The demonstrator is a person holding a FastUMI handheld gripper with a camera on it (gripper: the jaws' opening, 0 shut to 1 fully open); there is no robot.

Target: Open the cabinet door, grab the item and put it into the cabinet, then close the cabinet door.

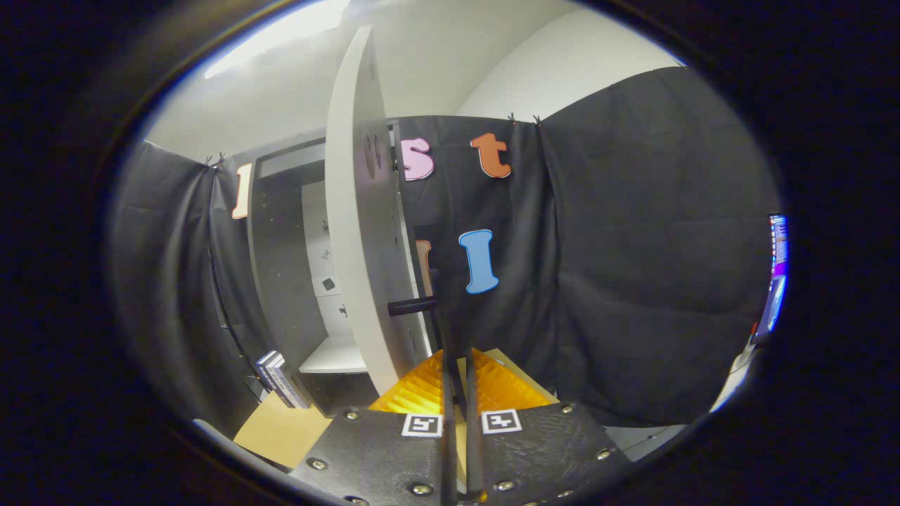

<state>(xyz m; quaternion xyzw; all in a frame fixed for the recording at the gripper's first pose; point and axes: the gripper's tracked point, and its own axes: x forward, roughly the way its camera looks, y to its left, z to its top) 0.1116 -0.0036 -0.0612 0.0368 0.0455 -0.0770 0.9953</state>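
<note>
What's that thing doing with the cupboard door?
A person is working a handheld gripper at a white cabinet. Its fingers are pinched together around the door's thin dark bar handle, which runs down between them. The cabinet door is swung wide open, edge-on to the camera, so the cabinet's pale shelf shows inside. The item, a small striped box, stands on the table to the left of the fingers, not yet put inside.

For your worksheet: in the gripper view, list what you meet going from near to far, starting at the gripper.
gripper, its fingers closed on a thin dark bar → open cabinet door → cabinet shelf → booth wall.
</note>
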